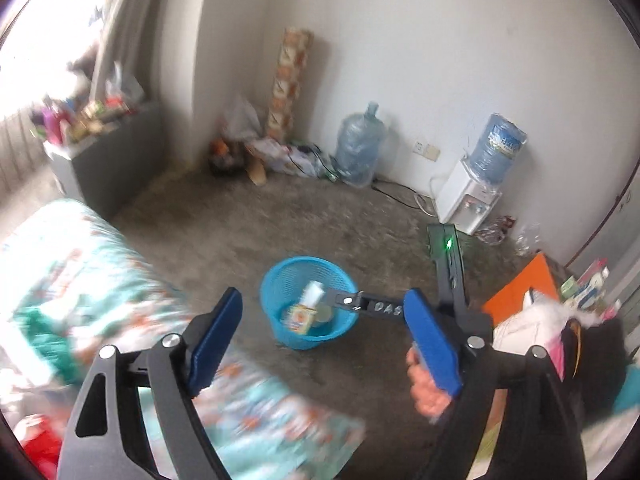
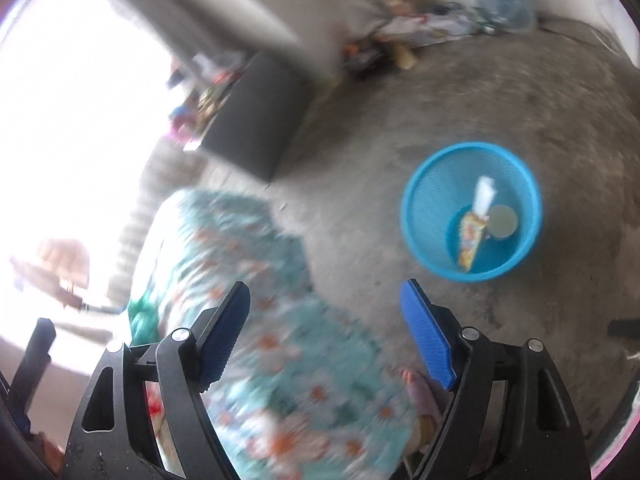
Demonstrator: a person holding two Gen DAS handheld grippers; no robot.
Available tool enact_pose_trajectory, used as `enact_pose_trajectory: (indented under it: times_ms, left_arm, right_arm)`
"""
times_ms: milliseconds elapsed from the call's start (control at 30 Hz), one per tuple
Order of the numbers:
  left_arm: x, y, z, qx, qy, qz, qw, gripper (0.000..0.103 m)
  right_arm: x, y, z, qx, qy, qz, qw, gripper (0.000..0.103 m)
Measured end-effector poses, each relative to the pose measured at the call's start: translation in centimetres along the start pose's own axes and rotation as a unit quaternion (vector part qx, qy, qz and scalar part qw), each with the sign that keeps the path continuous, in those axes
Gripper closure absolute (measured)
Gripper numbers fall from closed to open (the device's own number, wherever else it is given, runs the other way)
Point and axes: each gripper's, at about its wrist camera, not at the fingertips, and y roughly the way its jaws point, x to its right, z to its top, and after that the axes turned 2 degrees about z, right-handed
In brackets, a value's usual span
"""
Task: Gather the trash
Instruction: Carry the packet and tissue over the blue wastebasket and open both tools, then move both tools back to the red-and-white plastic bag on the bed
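A blue mesh basket (image 1: 294,340) stands on the concrete floor, just beyond my left gripper (image 1: 324,298), which is open with nothing between its blue pads (image 1: 216,340). In the basket lie a white paper roll (image 1: 313,293), a yellow carton (image 1: 300,317) and a round lid (image 1: 325,314). One black finger of the other gripper (image 1: 376,307) reaches over the basket's rim. In the right wrist view my right gripper (image 2: 326,292) is open and empty, and the basket (image 2: 414,216) sits ahead and to its right with the carton (image 2: 470,242) inside.
Floral bedding (image 1: 100,280) fills the near left. A grey cabinet (image 1: 116,160) with clutter stands by the window. Along the far wall are a water jug (image 1: 360,148), a water dispenser (image 1: 468,200) and a patterned roll (image 1: 288,80). An orange board (image 1: 520,292) lies to the right.
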Motion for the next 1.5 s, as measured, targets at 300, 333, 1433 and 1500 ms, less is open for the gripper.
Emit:
enact_pose_trajectory:
  times_ms: [300, 333, 1433, 1500]
  left_arm:
    - [-7.8, -14.5, -6.6, 0.075, -0.078, 0.147, 0.9832, 0.017]
    - [-8.8, -15.9, -7.5, 0.085, -0.092, 0.171, 0.9774, 0.017]
    - [-24.8, -18.0, -23.6, 0.046, -0.305, 0.15, 0.9396, 0.058]
    - [-25.0, -16.7, -23.6, 0.023, -0.294, 0.141, 0.9451, 0.063]
  right_arm:
    - [-8.2, 0.6, -4.3, -0.051, -0.079, 0.054, 0.994, 0.026]
    - [-9.0, 0.8, -4.9, -0.058, -0.088, 0.062, 0.992, 0.026]
    - [-23.6, 11.8, -15.4, -0.253, -0.171, 0.121, 0.944, 0.041]
    - [-23.5, 12.6, -15.6, -0.26, -0.168, 0.114, 0.944, 0.045]
